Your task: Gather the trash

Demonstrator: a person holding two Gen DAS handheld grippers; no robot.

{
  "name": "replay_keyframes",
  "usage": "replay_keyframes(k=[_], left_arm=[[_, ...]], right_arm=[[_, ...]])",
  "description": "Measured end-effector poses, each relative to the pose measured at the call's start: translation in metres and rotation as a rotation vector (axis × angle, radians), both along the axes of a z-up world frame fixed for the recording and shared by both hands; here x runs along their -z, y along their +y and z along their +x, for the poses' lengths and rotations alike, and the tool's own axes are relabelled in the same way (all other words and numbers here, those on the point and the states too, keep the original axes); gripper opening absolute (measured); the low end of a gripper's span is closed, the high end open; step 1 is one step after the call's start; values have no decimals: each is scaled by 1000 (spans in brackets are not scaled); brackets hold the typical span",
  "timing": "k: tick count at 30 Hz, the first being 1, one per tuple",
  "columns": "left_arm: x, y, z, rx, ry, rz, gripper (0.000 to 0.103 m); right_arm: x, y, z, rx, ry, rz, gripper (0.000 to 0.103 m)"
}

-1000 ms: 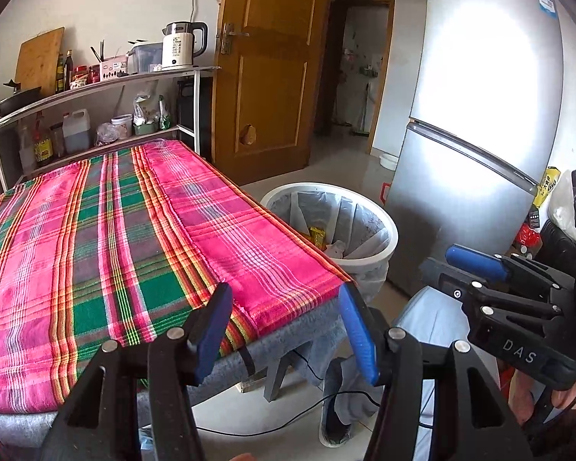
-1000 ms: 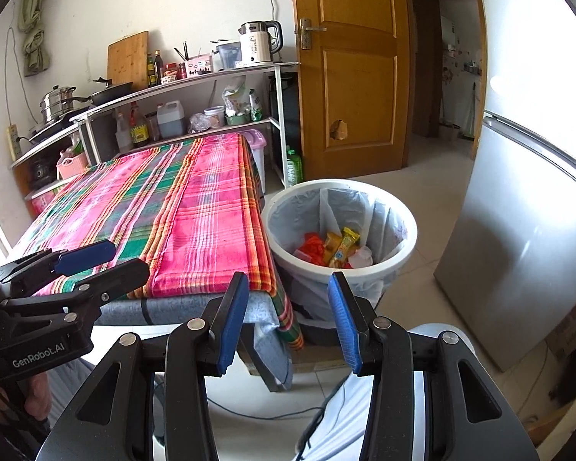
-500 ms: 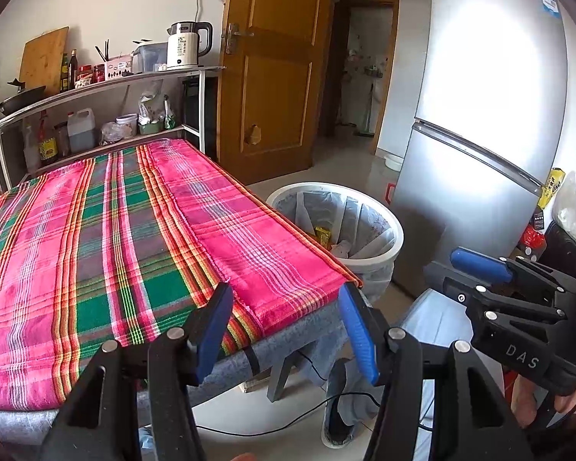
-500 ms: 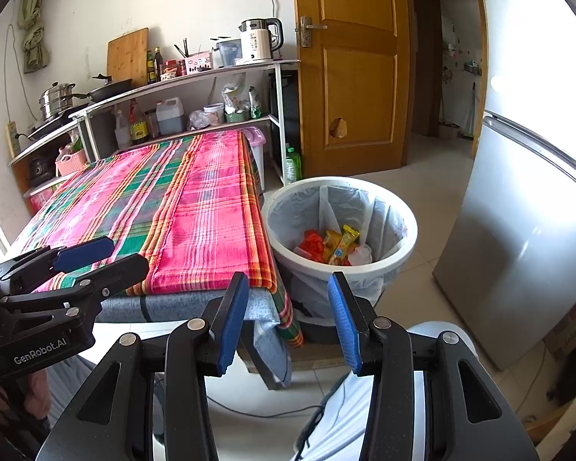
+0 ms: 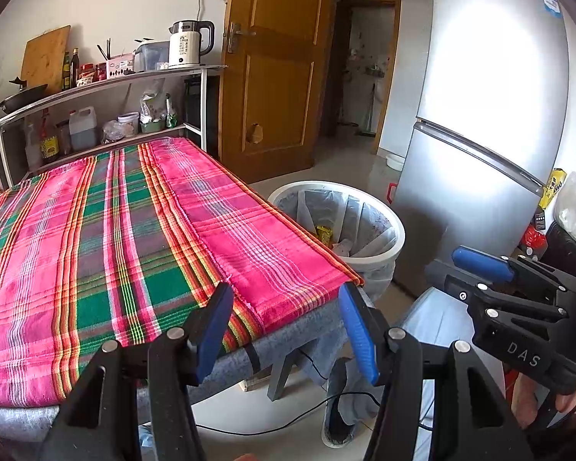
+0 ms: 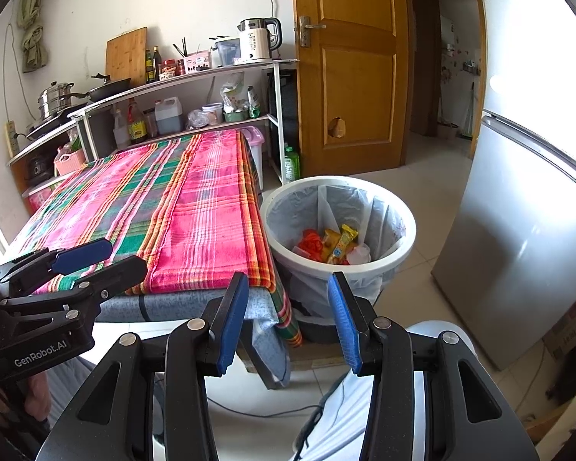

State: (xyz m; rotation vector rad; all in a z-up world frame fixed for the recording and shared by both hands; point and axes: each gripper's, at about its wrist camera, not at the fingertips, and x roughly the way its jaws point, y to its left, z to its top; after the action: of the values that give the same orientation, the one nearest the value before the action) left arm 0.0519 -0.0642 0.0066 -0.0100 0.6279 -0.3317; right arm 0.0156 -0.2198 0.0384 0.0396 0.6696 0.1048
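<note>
Trash (image 6: 332, 244) sits in the bin (image 6: 399, 247), on the floor just beside the tabletop's (image 6: 180, 207) right end. One long yellow wrapper (image 6: 343, 240) leans tilted, long axis running from low left to upper right, top end toward the bin's far wall. Beside it: crumpled red plastic (image 6: 311, 242), glossy, and a pale clear wad (image 6: 359, 254). Bin is round, white, smooth plastic, lined with a thin wrinkled translucent bag (image 6: 380, 211). Tabletop wears a woven plaid cloth (image 5: 115, 230), pink, green and orange stripes, over a grey felt-like layer.

Left tool (image 5: 286, 330): blue ribbed pads wide apart, nothing between them, above the tabletop's near edge. Right tool (image 6: 288, 317): pads parted about halfway, holding nothing, aimed toward the bin. Both tools are black, hard plastic. A steel-look fridge (image 6: 526, 223) stands right of the bin.
</note>
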Motion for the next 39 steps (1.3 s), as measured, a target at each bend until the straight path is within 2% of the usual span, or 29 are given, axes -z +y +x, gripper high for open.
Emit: replay_keyframes(k=[39], left_arm=[[1,-1,-2,-4,2,1,59]], right_arm=[[3,3,0,-11,6,-2,44]])
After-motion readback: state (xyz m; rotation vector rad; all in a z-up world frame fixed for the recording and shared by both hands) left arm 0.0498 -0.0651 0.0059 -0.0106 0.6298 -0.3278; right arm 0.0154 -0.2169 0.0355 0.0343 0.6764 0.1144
